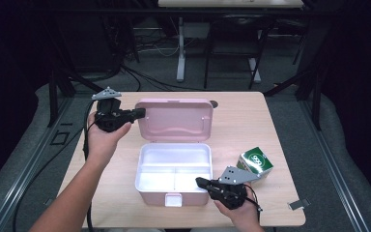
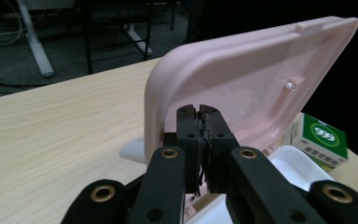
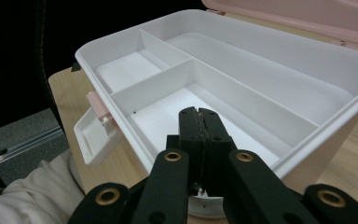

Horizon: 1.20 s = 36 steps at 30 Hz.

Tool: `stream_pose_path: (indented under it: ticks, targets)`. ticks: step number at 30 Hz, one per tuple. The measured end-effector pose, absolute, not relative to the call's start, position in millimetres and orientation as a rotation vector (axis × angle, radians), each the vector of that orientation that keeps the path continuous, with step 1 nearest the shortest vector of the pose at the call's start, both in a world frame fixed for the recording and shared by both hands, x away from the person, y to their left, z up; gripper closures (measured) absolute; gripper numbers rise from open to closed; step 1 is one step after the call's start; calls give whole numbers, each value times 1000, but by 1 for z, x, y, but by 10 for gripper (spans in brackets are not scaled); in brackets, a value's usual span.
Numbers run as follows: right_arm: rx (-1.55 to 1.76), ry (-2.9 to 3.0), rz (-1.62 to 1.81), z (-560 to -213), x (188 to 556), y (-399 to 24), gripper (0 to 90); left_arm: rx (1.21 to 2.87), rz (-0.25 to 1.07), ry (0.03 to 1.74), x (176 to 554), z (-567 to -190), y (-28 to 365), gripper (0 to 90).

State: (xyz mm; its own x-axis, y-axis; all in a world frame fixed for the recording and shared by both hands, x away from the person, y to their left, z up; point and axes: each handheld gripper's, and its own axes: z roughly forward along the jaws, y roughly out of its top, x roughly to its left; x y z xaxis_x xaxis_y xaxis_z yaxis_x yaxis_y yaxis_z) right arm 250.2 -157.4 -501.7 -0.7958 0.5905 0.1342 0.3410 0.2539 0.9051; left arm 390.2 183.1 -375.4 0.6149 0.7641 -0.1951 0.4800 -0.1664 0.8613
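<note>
Nearest the high camera, the right gripper (image 1: 200, 181) is seen held in the person's right hand (image 1: 236, 205) at the front edge of the worktop (image 1: 251, 121), its black fingers (image 3: 200, 135) pressed together with nothing between them. Its tip is placed at the front right corner of the open pink lunch box (image 1: 173, 195), over the rim of the white inner tray (image 3: 242, 98). Three compartments are shown in that tray: one long section at the back and two smaller ones at the front, divided by thin white walls. A white latch flap (image 3: 91, 140) is seen folded down from the box's front wall.

The pink lid (image 1: 175, 120) is stood upright behind the box. At its left edge the left gripper (image 1: 141, 113) is held level in the left hand (image 1: 102, 140), pointing toward the lid. In the left gripper view its fingers (image 2: 189, 130) are seen nearly together, with only a thin slit between them and nothing gripped; the lid's rounded corner stands just beyond them, and contact cannot be told.

A small green and white carton (image 1: 256, 163) is set on the worktop just right of the box, close behind the right gripper.
</note>
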Motion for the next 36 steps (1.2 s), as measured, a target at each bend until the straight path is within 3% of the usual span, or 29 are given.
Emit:
stream_pose_path:
  ticks: [3, 7, 13, 23, 36]
  targets:
    - [880, 2283, 1594, -504, 252, -158, 892, 1824, 371, 992, 391, -378, 181, 814]
    - [890, 2290, 1592, -504, 253, -160, 892, 1835, 382, 976, 388, -381, 181, 680]
    - [890, 2285, 1591, -504, 252, -160, 892, 1864, 343, 955, 384, -382, 181, 612]
    - [864, 2268, 1573, -506, 251, -159, 900, 1932, 351, 862, 373, -380, 175, 612]
    - [886, 2261, 1578, -505, 251, -159, 868, 2251, 402, 674, 363, -371, 162, 603]
